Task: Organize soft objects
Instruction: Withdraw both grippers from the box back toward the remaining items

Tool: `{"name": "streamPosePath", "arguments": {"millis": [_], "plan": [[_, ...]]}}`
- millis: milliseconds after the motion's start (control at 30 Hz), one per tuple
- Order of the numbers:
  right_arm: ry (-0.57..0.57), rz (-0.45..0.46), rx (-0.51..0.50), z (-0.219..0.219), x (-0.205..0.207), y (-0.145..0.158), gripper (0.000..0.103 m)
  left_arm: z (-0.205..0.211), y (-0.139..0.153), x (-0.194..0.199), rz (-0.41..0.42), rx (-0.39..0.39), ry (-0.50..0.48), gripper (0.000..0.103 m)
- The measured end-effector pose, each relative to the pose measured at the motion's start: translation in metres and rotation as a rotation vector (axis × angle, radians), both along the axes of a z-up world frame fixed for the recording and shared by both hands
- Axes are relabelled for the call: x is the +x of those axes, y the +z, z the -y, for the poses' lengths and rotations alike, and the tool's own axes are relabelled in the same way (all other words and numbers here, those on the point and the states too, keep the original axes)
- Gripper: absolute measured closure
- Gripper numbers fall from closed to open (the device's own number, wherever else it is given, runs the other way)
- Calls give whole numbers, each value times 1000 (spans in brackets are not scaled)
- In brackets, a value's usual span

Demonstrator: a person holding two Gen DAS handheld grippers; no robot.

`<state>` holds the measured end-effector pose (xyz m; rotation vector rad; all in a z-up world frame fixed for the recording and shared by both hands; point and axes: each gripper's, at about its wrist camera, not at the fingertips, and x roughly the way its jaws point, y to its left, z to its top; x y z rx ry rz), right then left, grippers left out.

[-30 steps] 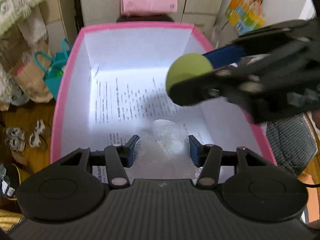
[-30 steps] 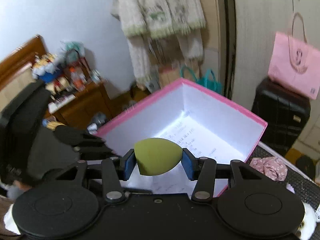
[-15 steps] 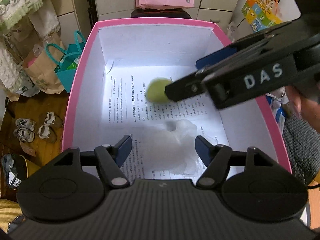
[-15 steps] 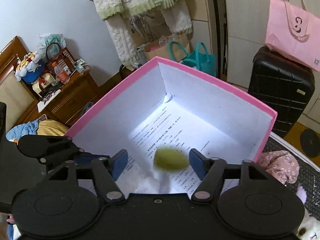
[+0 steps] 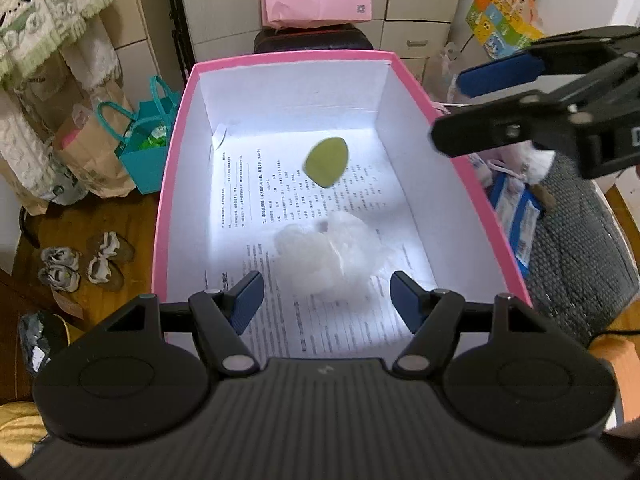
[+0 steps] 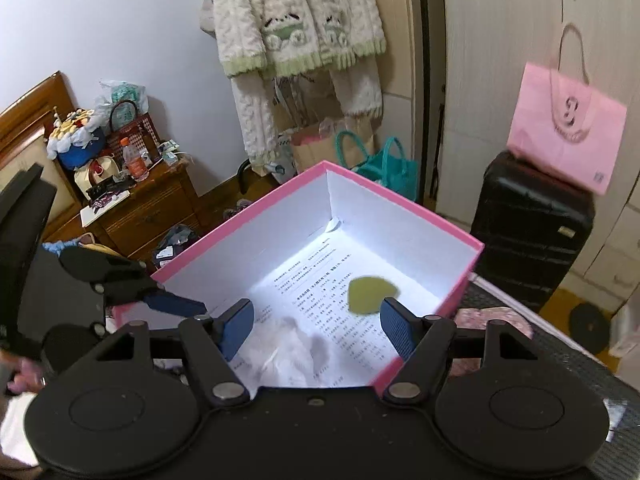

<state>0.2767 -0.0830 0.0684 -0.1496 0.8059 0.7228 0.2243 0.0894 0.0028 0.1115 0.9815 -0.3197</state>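
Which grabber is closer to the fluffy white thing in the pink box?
Left. The left gripper hangs right over the white fluff, jaws open around it. The right gripper is open too, off over the box's right side, nearer the green sponge.

Both soft items released into the box

The right gripper [image 6: 316, 326] has let go of the green sponge [image 5: 326, 162], now lying in the pink box [image 5: 170, 184]; the left gripper [image 5: 327, 300] dropped the white fluffy wad [image 5: 330, 258]. Both jaws have just been opening, nothing between them, and both grippers have drawn back.
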Motion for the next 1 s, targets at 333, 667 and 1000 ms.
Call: {"name": "streamPosePath", "arguments": {"millis": [333, 667, 1000], "plan": [[-7, 66, -5, 47, -59, 22, 27, 12, 30, -52, 19, -12, -54, 29], [-93, 105, -25, 109, -107, 22, 27, 38, 57, -96, 91, -58, -150, 24], [-158, 123, -33, 157, -127, 6, 26, 82, 61, -111, 154, -94, -239, 24]]}}
